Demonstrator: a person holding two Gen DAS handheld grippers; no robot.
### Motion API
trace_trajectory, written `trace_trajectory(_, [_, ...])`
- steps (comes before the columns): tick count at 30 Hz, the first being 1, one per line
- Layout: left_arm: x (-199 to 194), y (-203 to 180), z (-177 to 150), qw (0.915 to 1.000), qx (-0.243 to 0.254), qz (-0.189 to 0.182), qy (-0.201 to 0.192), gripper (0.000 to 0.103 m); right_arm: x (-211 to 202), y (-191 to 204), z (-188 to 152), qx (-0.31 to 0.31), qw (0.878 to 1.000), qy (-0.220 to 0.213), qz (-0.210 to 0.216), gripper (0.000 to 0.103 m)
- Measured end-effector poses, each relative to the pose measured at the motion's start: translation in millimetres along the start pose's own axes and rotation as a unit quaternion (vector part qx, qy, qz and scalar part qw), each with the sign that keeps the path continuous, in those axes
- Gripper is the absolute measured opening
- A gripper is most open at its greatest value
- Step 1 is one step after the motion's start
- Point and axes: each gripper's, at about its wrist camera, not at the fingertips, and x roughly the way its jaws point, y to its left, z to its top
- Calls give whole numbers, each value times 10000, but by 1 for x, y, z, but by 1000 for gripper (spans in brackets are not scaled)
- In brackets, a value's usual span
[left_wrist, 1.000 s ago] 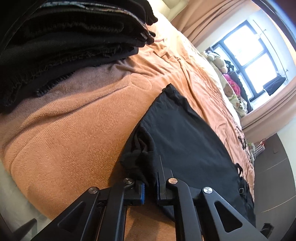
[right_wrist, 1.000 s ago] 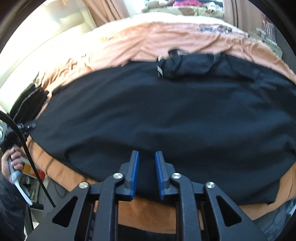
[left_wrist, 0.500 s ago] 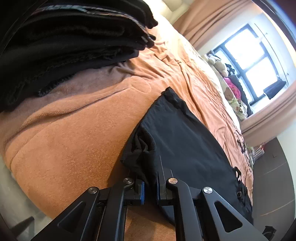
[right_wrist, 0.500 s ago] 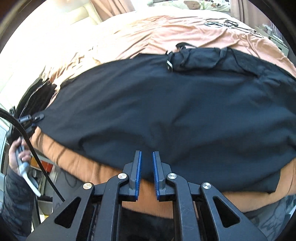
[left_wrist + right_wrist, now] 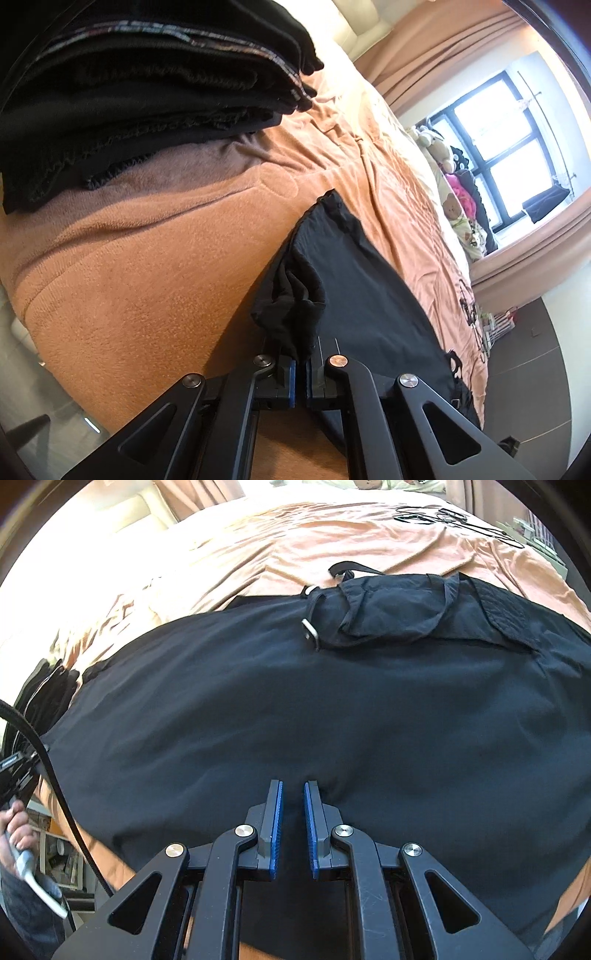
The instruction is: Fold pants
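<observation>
Pants (image 5: 332,716), black thin fabric, lie spread on the orange blanket-covered bed (image 5: 147,280). Left gripper (image 5: 300,373) has just pressed together, pinching a bunched hem corner, probably to lift it for folding. Right gripper (image 5: 293,827) hovers, narrowly parted, empty.

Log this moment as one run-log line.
task: fold pants | left gripper: just closed on bunched hem of pants | right gripper: narrow gap, over pants mid-leg | pants: flat on blanket
</observation>
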Motion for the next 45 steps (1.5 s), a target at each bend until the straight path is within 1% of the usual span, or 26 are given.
trace_trajectory(7, [-6,-8,5,10000,-13,-39,-78,3,22,-1,32,38,9998,-2,-207,9])
trace_trajectory(13, [-9,-14,7,9999,25,-11,-129,2,34,-3,58,82,9994,-109,-327,9])
trace_trajectory(17, [-17,-24,10,9996,107,-113,-251,2,40,-4,63,187,9993,-85,-305,9])
trace_trajectory(20, [-23,-34,12,9991,172,-208,-329,2,40,2,55,60,9996,-20,-282,9])
trace_trajectory(25, [-30,-51,17,9983,282,-323,-406,2,37,9,30,-50,9997,31,-251,9])
trace_trajectory(31, [-39,-82,25,9960,546,-490,-500,2,22,7,-3,26,10000,59,-71,9])
trace_trajectory(38, [-52,-130,30,9906,925,-805,-615,2,3,7,-40,32,9995,124,301,9])
trace_trajectory(42, [-60,-165,29,9861,1167,-991,-642,2,-10,2,-53,81,9988,27,491,9])
trace_trajectory(45, [-69,-192,29,9818,1344,-1166,-658,2,-26,-9,-52,130,9982,-151,568,9])
